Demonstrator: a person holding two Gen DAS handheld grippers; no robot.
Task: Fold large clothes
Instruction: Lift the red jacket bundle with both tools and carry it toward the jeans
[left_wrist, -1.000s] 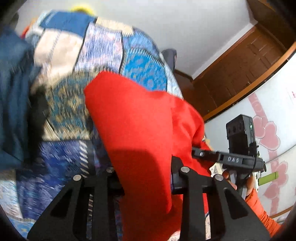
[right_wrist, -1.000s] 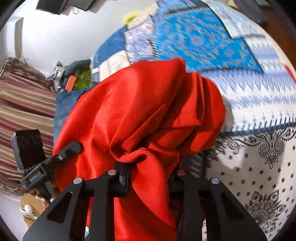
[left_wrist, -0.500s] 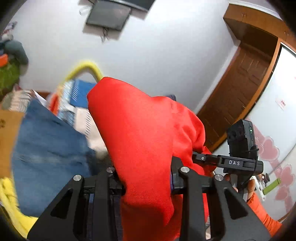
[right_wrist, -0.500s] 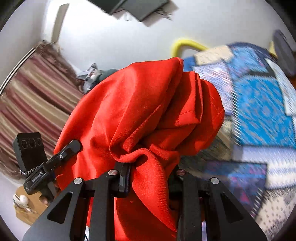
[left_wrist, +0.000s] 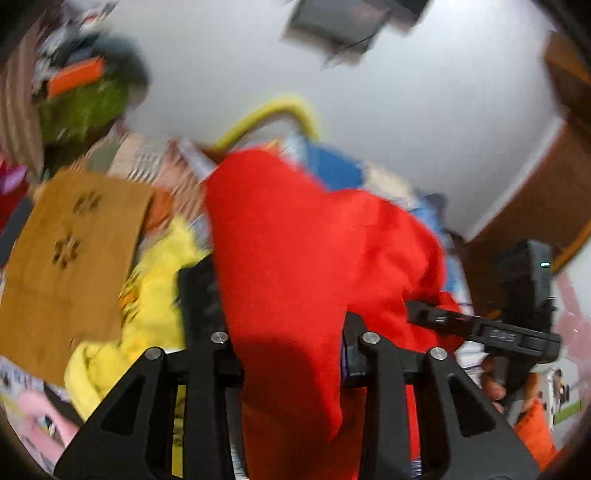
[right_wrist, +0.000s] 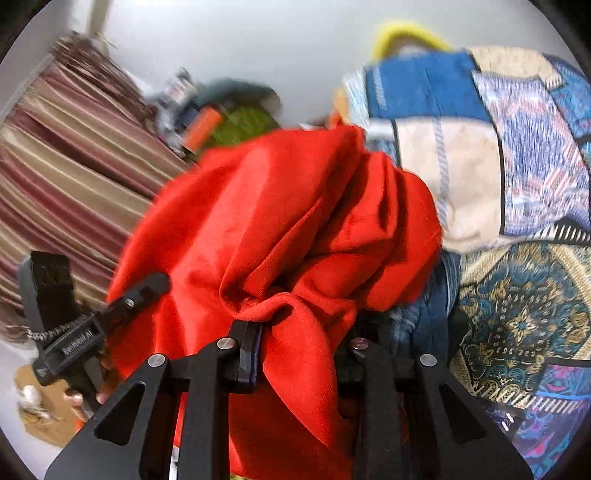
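Observation:
A bunched red garment (left_wrist: 314, 240) hangs between both grippers, lifted off the bed. My left gripper (left_wrist: 280, 321) has a thick fold of it between its fingers; its jaws are opening, and the cloth still fills the gap. My right gripper (right_wrist: 301, 332) is shut on another corner of the red garment (right_wrist: 277, 221). In the left wrist view the right gripper (left_wrist: 480, 328) sits close at the right with a hand on it. The left gripper (right_wrist: 92, 325) shows at the left of the right wrist view.
A yellow garment (left_wrist: 155, 295) and a brown sheet with paw prints (left_wrist: 66, 258) lie below at the left. The patchwork bedspread (right_wrist: 517, 184) and blue denim (right_wrist: 424, 314) are to the right. A striped curtain (right_wrist: 55, 166) hangs at the left, a wooden door (left_wrist: 535, 206) far right.
Both grippers have swung sideways together with the red garment, away from the middle of the bedspread. The yellow garment and brown sheet have come into the left wrist view.

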